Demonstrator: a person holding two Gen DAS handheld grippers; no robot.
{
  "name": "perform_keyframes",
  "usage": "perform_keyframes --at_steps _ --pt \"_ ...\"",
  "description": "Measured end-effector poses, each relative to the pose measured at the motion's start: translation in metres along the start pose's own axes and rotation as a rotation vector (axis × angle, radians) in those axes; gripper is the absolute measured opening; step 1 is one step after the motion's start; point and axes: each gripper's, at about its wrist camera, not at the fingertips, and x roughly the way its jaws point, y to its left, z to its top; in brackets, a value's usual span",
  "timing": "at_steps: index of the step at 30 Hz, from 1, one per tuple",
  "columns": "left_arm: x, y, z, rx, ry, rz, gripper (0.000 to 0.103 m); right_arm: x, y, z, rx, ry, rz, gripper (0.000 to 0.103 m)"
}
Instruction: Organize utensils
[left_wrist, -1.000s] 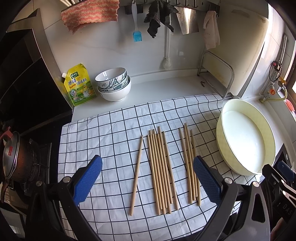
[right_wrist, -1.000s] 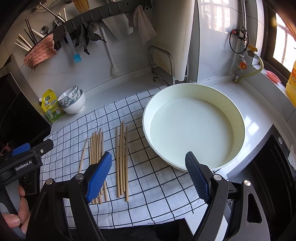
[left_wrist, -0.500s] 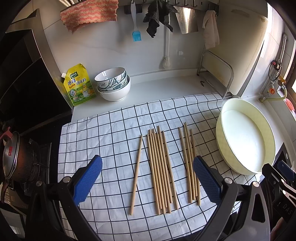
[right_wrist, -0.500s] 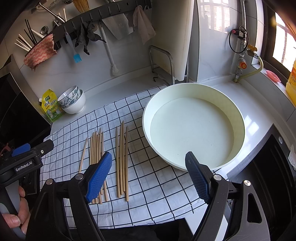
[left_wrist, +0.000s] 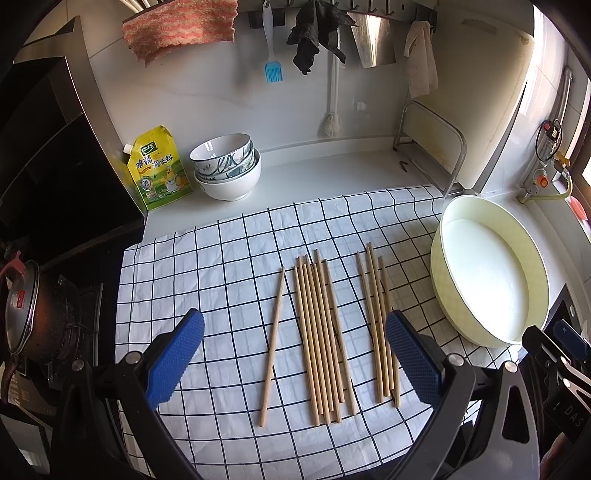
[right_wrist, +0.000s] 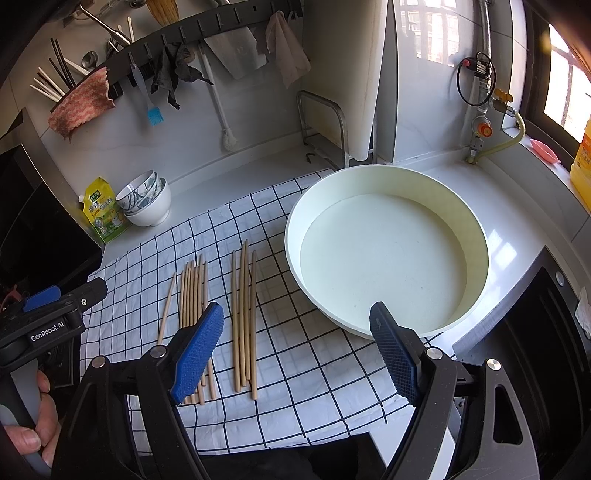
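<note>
Wooden chopsticks lie on a white checked cloth (left_wrist: 207, 266): a single chopstick (left_wrist: 272, 347) at the left, a bundle of several (left_wrist: 321, 339) in the middle, and a small group (left_wrist: 378, 325) at the right. The same groups show in the right wrist view: the single one (right_wrist: 166, 308), the bundle (right_wrist: 192, 295), the small group (right_wrist: 243, 317). My left gripper (left_wrist: 293, 354) is open and empty, hovering above the chopsticks' near ends. My right gripper (right_wrist: 295, 347) is open and empty above the cloth, between the small group and a basin.
A large cream basin (left_wrist: 491, 273) sits right of the cloth, also in the right wrist view (right_wrist: 384, 243). Stacked bowls (left_wrist: 227, 166) and a yellow seasoning pouch (left_wrist: 159, 168) stand at the back. A pot (left_wrist: 22, 310) sits on the stove at left. A metal rack (left_wrist: 428, 147) holds a cutting board.
</note>
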Motion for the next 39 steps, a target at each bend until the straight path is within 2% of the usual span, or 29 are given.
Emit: perform_keyframes --at_steps 17,26,30,33,36,39 --pt "-0.003 0.005 -0.004 -0.008 -0.002 0.0 0.097 -0.004 0.007 -0.001 -0.01 -0.004 0.005 0.078" --pt "0.012 0.023 -0.01 -0.053 0.035 0.017 0.097 0.006 0.016 -0.003 -0.063 0.004 0.033 0.078" --pt "0.03 0.045 -0.02 -0.087 0.05 0.039 0.097 0.023 0.031 -0.008 -0.128 0.033 0.067 0.078" --pt "0.052 0.059 -0.031 -0.093 0.091 0.057 0.097 0.045 0.042 -0.019 -0.155 0.083 0.1 0.078" --pt "0.073 0.067 -0.043 -0.083 0.133 0.07 0.097 0.068 0.051 -0.033 -0.159 0.134 0.125 0.078" --pt "0.091 0.072 -0.054 -0.059 0.149 0.084 0.097 0.092 0.053 -0.048 -0.131 0.174 0.108 0.078"
